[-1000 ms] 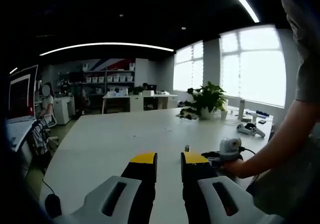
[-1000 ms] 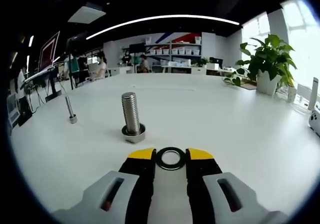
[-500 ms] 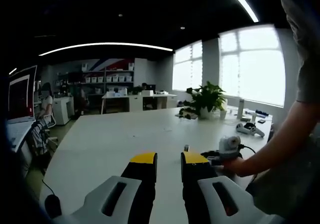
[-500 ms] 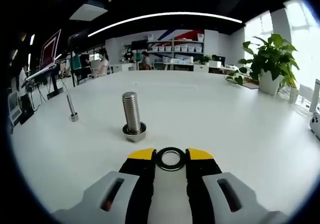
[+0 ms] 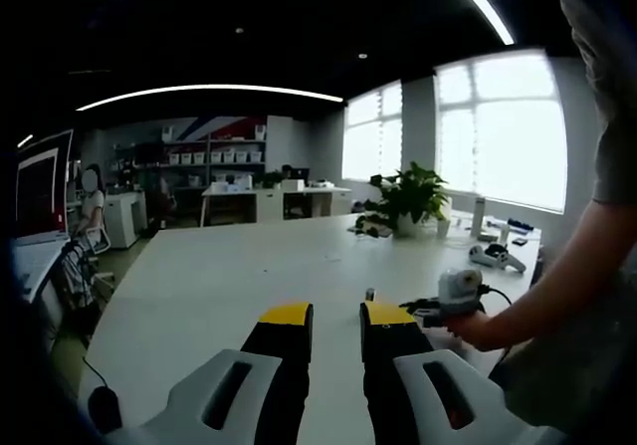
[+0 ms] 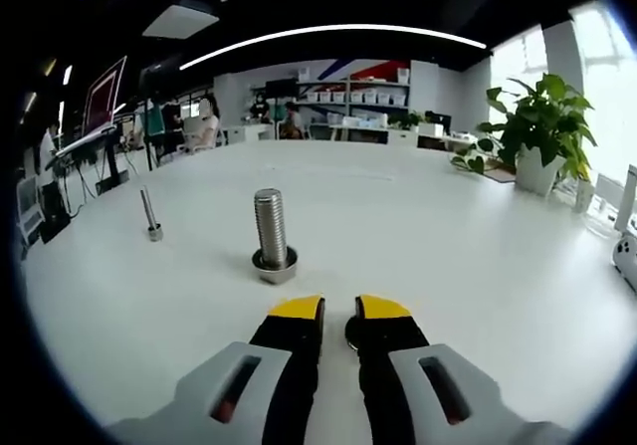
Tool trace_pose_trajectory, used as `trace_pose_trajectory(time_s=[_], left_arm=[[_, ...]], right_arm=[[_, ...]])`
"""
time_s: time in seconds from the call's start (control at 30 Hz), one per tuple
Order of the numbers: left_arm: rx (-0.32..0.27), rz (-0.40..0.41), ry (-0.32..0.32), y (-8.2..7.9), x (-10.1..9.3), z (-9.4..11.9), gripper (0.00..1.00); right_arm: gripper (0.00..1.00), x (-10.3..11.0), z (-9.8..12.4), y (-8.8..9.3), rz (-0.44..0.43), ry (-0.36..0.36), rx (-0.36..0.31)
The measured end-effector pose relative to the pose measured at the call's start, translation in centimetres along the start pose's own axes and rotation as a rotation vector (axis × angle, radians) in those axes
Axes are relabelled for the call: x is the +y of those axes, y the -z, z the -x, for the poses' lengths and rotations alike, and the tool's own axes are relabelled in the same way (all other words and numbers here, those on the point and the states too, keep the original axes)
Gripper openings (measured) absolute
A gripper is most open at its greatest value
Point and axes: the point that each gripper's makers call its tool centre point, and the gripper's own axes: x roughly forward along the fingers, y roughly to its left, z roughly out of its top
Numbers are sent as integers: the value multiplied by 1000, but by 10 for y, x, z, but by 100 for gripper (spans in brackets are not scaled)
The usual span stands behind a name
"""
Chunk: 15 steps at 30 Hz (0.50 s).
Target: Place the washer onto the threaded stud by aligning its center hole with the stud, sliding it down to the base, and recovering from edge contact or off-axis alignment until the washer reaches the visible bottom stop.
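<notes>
A thick threaded stud (image 6: 270, 228) stands upright on its hex base (image 6: 275, 264) on the white table (image 6: 468, 256), just ahead and left of my right gripper (image 6: 339, 309). The right gripper's yellow-tipped jaws are shut on the washer (image 6: 350, 334), of which a thin dark edge shows in the narrow gap. My left gripper (image 5: 336, 315) hovers over the table (image 5: 219, 276), jaws apart with nothing between them. Behind its right jaw the top of a stud (image 5: 370, 293) peeks out. A person's hand (image 5: 476, 331) holds the other tool there.
A thin pin on a small base (image 6: 149, 214) stands at the left. A potted plant (image 6: 538, 131) (image 5: 410, 196) sits near the table's far right side. A white controller (image 5: 498, 257) and small items lie by the window. A dark mouse (image 5: 103, 405) rests at the near left edge.
The right gripper's jaws have drawn together on the washer, which lay flat between them before and now shows only as an edge. The left gripper has not moved.
</notes>
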Motion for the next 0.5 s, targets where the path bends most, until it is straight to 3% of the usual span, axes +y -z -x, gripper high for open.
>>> trace_pose_trajectory(time_s=[0.1,0.23,0.5], left_arm=[[5,-1,5,1,-1,-1,17],[4,-1,11,1,-3,-1,17],[8,4,7,2,-1,0,17]], right_arm=[[20,-7,4,-1,7,22,-3],[27,-14,7,12,3,40,29],[29,-20,5,22,-29,50,47]])
